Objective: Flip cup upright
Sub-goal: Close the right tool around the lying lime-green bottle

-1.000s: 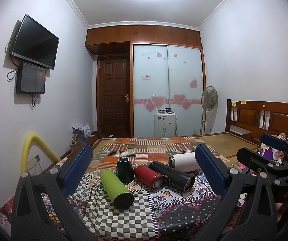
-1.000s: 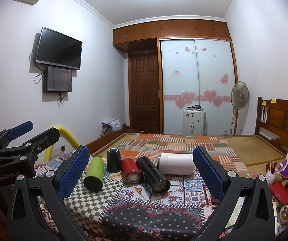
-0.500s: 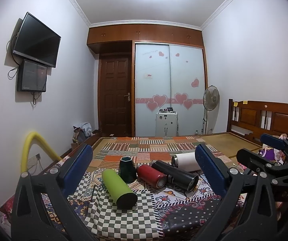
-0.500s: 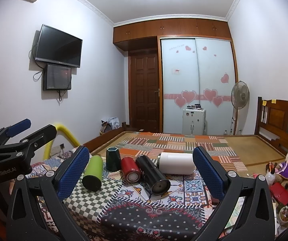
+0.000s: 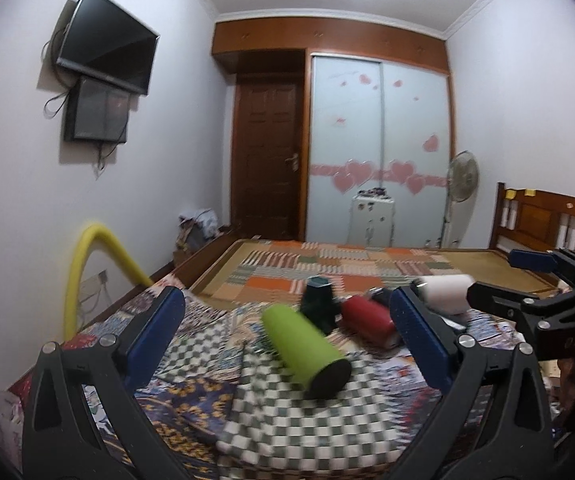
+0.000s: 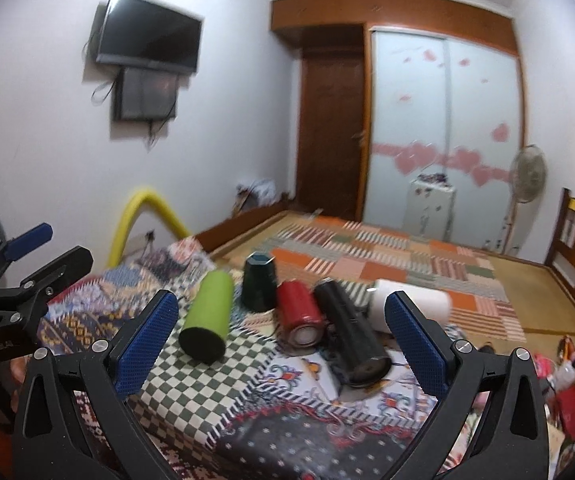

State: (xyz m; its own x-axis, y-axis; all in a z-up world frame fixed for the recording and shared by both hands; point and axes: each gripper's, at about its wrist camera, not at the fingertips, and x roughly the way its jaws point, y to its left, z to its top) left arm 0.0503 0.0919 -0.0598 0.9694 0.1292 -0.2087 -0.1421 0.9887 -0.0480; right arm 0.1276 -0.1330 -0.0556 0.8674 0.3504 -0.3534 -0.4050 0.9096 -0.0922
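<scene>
While both frames are blurring a bit, the bed (image 5: pixel 367 276) w/ its patchwork cover is filling the room's far half, and a desk (image 6: pixel 215 392) under checked and floral cloths is carrying the cups up front. Left hand-held gripper (image 5: pixel 287 344) is hanging wide open over the desk, blue pads (image 5: pixel 155 336) well apart, gripping nothing; the green cup sits between them in its view. Right hand-held gripper (image 6: pixel 283 340) is likewise gaping wide, nothing in it, red and black cups showing between its pads (image 6: pixel 147 340).

Cups, approx big to small: white cup (image 6: pixel 411 304) is lying on its side at the far right; black cup (image 6: pixel 351 332) is lying beside it, end toward the camera; green cup (image 5: pixel 303 344) is lying on the checked cloth at the left; red cup (image 6: pixel 299 312) is lying between black cup and the dark green cup (image 6: pixel 261 280), which is standing mouth-down just beside the red one.
</scene>
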